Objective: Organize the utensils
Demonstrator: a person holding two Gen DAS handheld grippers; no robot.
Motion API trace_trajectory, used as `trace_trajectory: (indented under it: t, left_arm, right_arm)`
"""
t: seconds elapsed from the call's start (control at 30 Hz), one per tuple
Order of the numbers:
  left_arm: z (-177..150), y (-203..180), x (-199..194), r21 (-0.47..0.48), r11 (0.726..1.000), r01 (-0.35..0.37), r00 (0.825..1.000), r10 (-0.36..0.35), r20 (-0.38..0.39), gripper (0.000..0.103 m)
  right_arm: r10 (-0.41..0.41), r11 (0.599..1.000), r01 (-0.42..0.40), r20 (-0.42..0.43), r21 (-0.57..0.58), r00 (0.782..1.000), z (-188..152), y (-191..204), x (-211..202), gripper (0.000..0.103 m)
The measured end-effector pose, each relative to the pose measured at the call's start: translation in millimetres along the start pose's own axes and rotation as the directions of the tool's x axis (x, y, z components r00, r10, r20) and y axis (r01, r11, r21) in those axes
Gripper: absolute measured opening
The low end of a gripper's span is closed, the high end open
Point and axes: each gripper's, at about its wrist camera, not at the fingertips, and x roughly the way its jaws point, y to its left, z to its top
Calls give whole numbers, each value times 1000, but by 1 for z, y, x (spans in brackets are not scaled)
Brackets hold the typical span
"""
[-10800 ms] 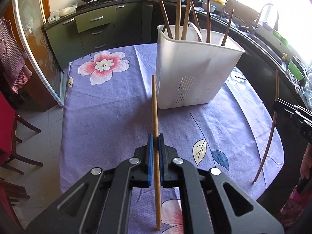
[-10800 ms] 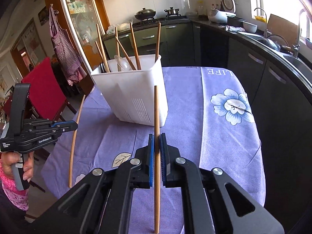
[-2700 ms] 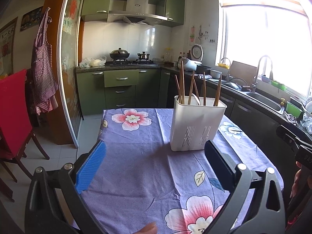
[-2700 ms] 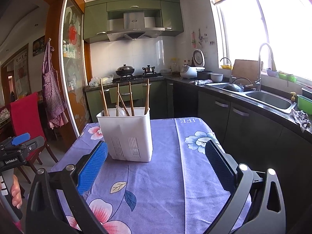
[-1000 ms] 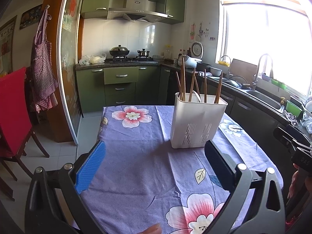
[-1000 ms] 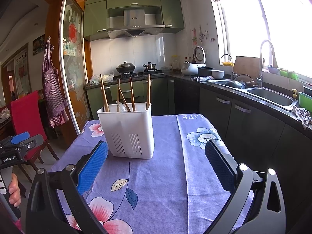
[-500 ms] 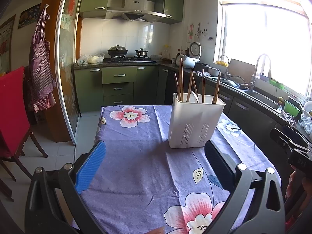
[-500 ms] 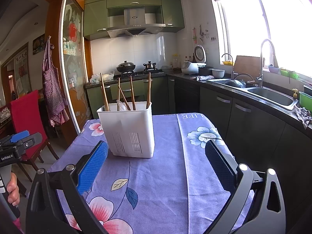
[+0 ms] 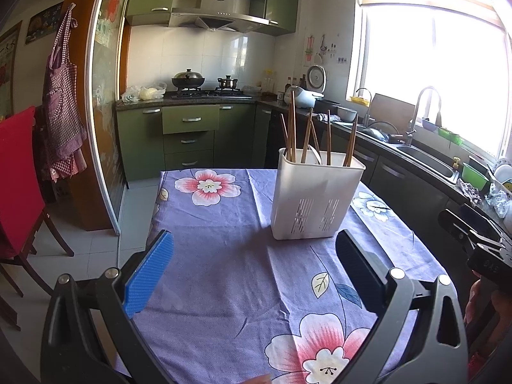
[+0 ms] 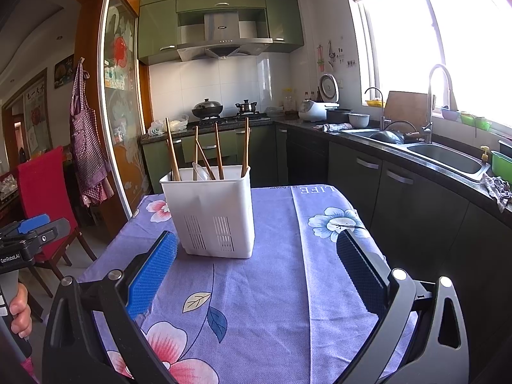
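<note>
A white slotted utensil holder [image 9: 315, 196] [image 10: 212, 212] stands upright on the purple flowered tablecloth [image 9: 224, 262] [image 10: 275, 288]. Several wooden chopsticks [image 9: 292, 128] [image 10: 172, 153] and a white spoon [image 10: 201, 171] stick up out of it. My left gripper [image 9: 254, 272] is open wide and empty, held back from the holder over the table's near end. My right gripper [image 10: 256, 270] is also open and empty, off to the holder's other side. Each gripper shows at the edge of the other's view, held by a hand [image 10: 19, 310].
A red chair [image 9: 16, 185] [image 10: 44, 198] stands left of the table. Green cabinets with a stove [image 9: 198, 96] lie beyond. A dark counter with a sink [image 10: 444, 156] and tap runs along the right under the window.
Long ago each gripper was shut on a chopstick; both now stand open and empty with the chopsticks in the holder. Over the last second the left view drifted slightly, the holder shifting a little left.
</note>
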Motion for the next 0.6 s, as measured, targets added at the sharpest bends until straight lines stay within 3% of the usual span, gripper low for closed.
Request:
trace_trajectory:
  t: [0.13,0.37,0.5,0.6]
  left_arm:
    - [0,0,6,-5,999,50,998,-51,-31,96]
    - [0,-5,11,23,1000,8,1000,-8,-24,96]
    - [0,1,19,-13,999,50,996,-50,-70,96]
    - [-1,1,22,-2,1000,24,997,-24,-74,96]
  right_arm:
    - [-1,1000,1,-5,0,1000,0,-1,1,98]
    - [2,1000,-2,-14,3,1000,-1,-2,4,98]
    - [2,1000,-2,-14,5,1000,0,-2,4,98]
    - [0,1000,0,-16,6,1000,0,-3,5,98]
